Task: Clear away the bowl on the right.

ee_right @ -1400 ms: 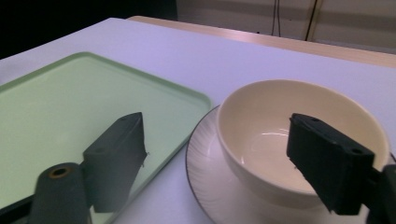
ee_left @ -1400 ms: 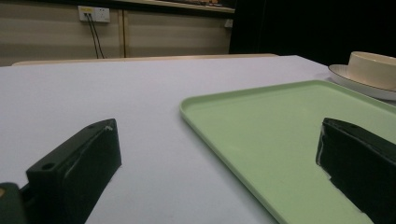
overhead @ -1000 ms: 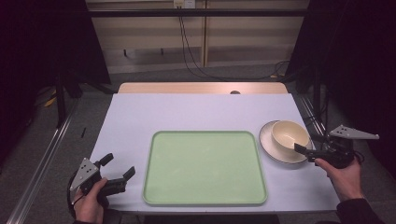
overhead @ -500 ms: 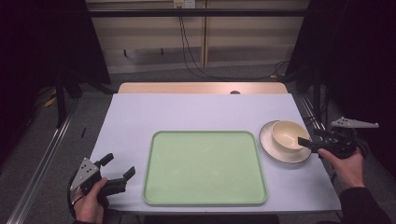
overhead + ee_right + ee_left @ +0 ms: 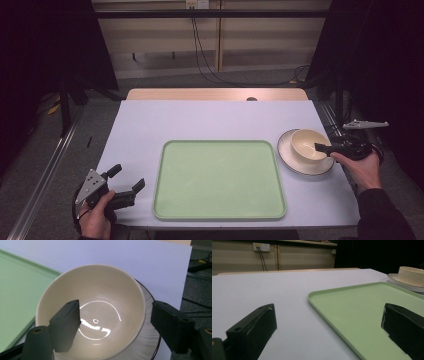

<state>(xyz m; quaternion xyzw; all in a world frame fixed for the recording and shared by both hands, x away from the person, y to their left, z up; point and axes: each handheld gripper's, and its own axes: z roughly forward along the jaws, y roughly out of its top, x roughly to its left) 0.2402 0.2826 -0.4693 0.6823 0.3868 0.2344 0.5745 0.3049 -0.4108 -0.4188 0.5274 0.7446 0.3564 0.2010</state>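
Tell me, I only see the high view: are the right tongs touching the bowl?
Observer: In the right gripper view the right tongs are open, one jaw inside the bowl, the other outside its rim. I can't tell whether they touch.
Operator: Is anything in the bowl?
Observer: No, it's empty and shiny inside, and it sits on a ribbed plate.
Operator: What about the left tongs?
Observer: The left gripper view shows the left tongs open, low over the table, with one jaw over the green tray.
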